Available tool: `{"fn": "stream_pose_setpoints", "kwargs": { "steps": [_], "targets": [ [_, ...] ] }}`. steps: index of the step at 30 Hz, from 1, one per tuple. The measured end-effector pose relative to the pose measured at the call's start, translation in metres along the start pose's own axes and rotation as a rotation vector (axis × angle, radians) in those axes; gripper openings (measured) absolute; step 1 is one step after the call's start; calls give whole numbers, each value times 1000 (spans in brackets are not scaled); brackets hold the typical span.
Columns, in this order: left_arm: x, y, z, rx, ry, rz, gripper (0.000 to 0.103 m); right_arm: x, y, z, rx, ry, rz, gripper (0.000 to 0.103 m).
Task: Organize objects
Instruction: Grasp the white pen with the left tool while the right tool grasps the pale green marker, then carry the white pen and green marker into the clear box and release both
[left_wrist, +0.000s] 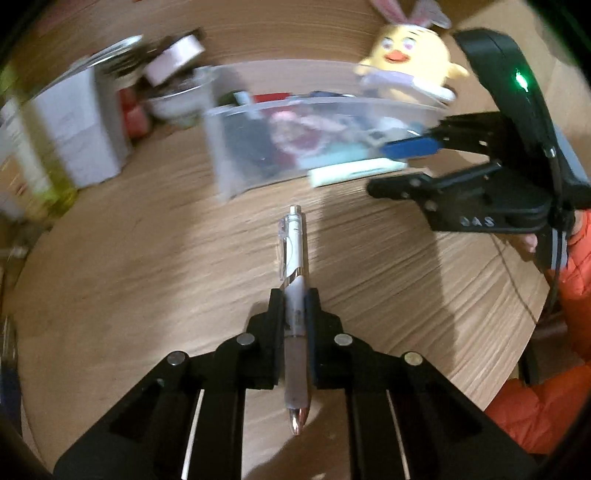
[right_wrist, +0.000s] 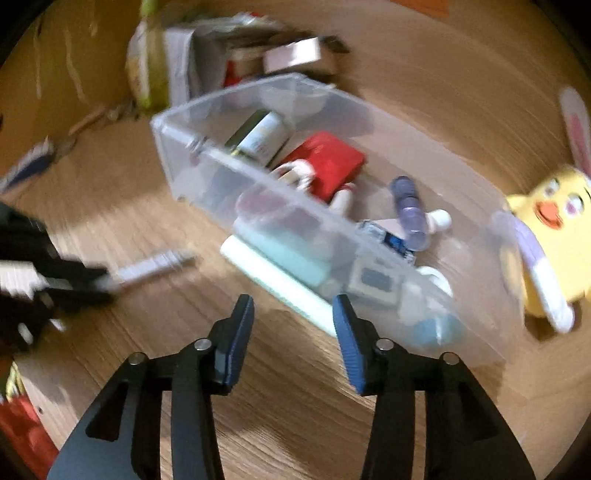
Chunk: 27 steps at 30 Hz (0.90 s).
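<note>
My left gripper (left_wrist: 294, 295) is shut on a white and silver pen (left_wrist: 292, 243) and holds it above the wooden table, tip toward the camera. Ahead stands a clear plastic bin (left_wrist: 255, 162) with several small items inside. My right gripper (right_wrist: 293, 306) is open and empty, just in front of the bin (right_wrist: 207, 155). A pale green flat bar (right_wrist: 273, 280) lies on the table against the bin's near wall. The right gripper also shows in the left wrist view (left_wrist: 402, 166), open at the bin's right end. The left gripper with the pen (right_wrist: 155, 267) shows blurred at left.
A yellow chick plush with bunny ears (left_wrist: 410, 59) sits at the bin's far right end, also seen in the right wrist view (right_wrist: 546, 236). A white box (left_wrist: 85, 133), a tape roll (left_wrist: 173, 59) and a bowl crowd the far left. The round table's edge (left_wrist: 517, 332) runs at right.
</note>
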<state>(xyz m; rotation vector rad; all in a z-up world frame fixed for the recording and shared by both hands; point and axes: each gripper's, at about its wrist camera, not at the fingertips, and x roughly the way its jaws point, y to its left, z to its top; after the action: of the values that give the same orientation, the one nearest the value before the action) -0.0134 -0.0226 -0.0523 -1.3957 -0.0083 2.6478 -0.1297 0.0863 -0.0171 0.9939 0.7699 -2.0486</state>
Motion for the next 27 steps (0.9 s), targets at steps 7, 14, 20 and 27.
{"fn": "stream_pose_setpoints", "kwargs": {
  "steps": [7, 14, 20, 27],
  "targets": [
    [-7, 11, 3, -38, -15, -18, 20, -12, 9, -2, -27, -19, 53, 45],
    [5, 5, 10, 8, -10, 6, 29, 2, 8, 2, -36, -7, 15, 45],
    [10, 5, 15, -5, -37, -1, 15, 3, -4, -4, 62, -7, 168, 23],
    [10, 11, 15, -70, -43, -36, 13, -13, 13, -23, 85, -44, 219, 14]
  ]
}}
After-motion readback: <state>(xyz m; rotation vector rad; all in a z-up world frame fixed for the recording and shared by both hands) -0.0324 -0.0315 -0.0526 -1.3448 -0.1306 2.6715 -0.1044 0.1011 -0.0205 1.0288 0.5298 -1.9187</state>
